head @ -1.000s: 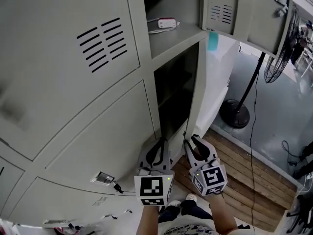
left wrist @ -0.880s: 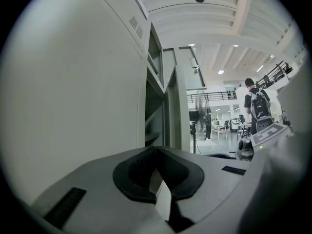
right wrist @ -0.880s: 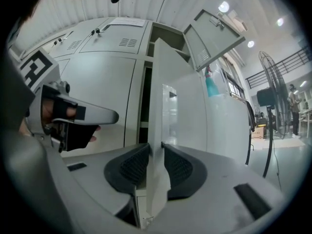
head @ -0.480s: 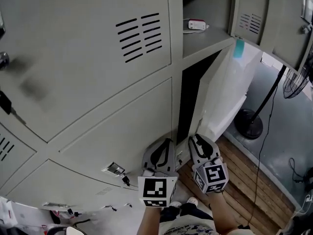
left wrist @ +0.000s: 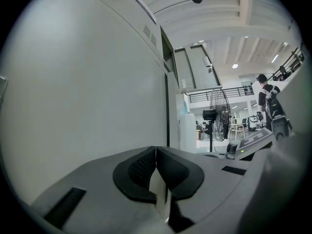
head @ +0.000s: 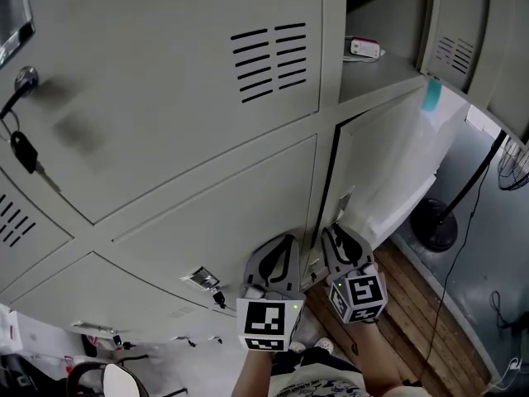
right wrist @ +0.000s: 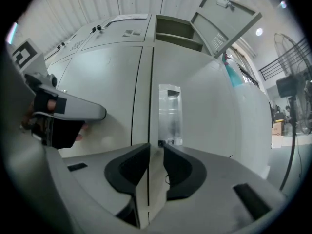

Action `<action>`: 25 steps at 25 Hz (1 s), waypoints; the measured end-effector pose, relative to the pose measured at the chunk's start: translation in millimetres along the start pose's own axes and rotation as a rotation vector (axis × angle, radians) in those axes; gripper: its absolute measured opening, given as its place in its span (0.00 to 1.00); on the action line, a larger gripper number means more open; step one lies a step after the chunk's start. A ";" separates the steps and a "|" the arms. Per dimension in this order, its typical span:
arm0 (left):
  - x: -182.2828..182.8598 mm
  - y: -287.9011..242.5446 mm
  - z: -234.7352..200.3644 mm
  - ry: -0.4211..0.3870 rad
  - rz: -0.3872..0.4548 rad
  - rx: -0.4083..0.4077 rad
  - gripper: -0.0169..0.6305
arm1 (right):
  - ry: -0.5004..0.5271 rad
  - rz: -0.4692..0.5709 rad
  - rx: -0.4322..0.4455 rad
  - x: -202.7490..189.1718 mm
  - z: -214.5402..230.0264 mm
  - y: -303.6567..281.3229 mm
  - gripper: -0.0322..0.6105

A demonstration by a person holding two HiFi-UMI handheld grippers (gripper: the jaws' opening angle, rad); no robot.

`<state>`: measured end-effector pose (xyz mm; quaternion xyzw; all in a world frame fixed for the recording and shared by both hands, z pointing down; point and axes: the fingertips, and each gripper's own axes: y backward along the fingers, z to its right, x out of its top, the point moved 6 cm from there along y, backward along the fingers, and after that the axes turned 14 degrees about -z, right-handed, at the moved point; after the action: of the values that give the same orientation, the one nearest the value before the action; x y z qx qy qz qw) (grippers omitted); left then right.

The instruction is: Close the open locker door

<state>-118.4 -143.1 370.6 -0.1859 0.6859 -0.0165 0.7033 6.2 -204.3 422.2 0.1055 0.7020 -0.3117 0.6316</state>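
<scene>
Door: the lower door (head: 388, 164) sits right of centre in the head view, swung almost home. Only a thin dark gap (head: 329, 180) remains along its left edge.
Long axis: upright on the locker, running from bottom centre toward the upper right of the frame.
Right gripper (head: 340, 240): the nearer one, just below the door's lower left corner and aimed at its face. In its own view the door (right wrist: 204, 106) fills the frame and a clear plate (right wrist: 169, 113) sits just above the tips. I can't tell whether they touch.
Right jaws: a narrow slot apart, just closed in a little, grasping nothing.
Left gripper (head: 279, 251): beside it, left of the gap, facing the shut neighbouring panel. Its jaws are clenched together and empty.
Next move, as I judge it: a push straight into the door face near the gap.
Lower compartment: contents hidden behind the door.
Upper compartment (head: 388, 64): open at upper right, with a small white device (head: 364, 48) on its shelf and the upper door (head: 455, 44) swung out.
</scene>
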 end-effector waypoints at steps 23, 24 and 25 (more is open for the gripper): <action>-1.9 5.7 3.4 0.014 -0.008 0.070 0.04 | 0.019 -0.002 0.106 7.4 -5.3 -19.9 0.09; -2.3 5.9 3.5 0.014 -0.009 0.071 0.04 | 0.018 -0.001 0.107 7.7 -5.7 -20.6 0.08; -2.5 6.2 3.6 0.015 -0.010 0.071 0.04 | 0.016 -0.001 0.109 7.9 -5.9 -21.1 0.07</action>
<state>-116.5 -135.8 371.2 -0.1640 0.6891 -0.0457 0.7044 -11.5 -219.4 421.2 0.1420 0.6892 -0.3487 0.6191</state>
